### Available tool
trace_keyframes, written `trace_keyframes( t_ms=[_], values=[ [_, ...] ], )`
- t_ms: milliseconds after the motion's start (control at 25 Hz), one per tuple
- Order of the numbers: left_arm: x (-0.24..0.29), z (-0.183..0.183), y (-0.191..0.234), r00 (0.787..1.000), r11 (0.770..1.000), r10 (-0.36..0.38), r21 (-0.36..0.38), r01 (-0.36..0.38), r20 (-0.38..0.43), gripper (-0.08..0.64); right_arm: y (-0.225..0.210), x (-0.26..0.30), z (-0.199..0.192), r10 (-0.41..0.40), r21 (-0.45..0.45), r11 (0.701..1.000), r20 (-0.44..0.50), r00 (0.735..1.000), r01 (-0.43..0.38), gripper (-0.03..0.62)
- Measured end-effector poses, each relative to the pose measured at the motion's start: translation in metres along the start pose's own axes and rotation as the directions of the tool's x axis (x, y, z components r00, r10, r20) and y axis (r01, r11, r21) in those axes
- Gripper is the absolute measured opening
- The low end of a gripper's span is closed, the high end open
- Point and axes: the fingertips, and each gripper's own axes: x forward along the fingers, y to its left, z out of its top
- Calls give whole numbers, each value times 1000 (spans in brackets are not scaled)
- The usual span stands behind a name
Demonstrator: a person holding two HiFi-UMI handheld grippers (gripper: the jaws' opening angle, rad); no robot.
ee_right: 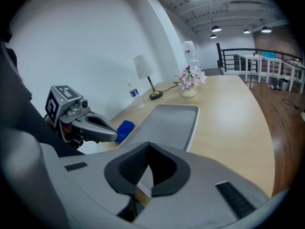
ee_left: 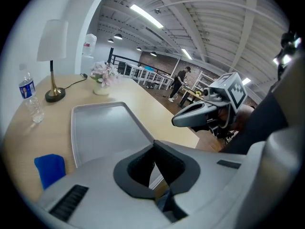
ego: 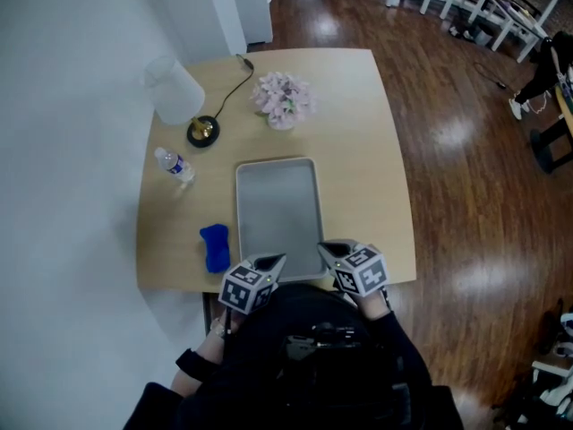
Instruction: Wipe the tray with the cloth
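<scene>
Beside the flat grey metal tray (ego: 277,204), by the wooden desk's (ego: 376,133) near-left corner, the folded blue cloth (ego: 215,246) lies handy for the closed, empty left gripper (ego: 276,261) and right gripper (ego: 327,247).

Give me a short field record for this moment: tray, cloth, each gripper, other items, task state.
tray: flat grey metal tray, empty, middle of the light wooden table
cloth: folded blue cloth, on the table beside the tray's left edge, unheld
left gripper: shut, empty, at the tray's near edge
right gripper: shut, empty, at the tray's near edge
others: clear plastic water bottle, white-shaded lamp, pink flowers
task state: wiping not begun
</scene>
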Motion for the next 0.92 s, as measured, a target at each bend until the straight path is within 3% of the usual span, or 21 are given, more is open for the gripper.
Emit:
trace_keyframes(
  t_ms=[600, 920],
  values=[
    [-2, 5, 17, 1000, 999, 18, -37, -17, 7, 0, -2, 6, -6, 2, 22, 1000, -49, 999, -1, 0],
    [1, 17, 30, 1000, 999, 24, -21, -24, 0, 0, -11, 11, -8, -22, 51, 998, -64, 998, 26, 0]
  ],
)
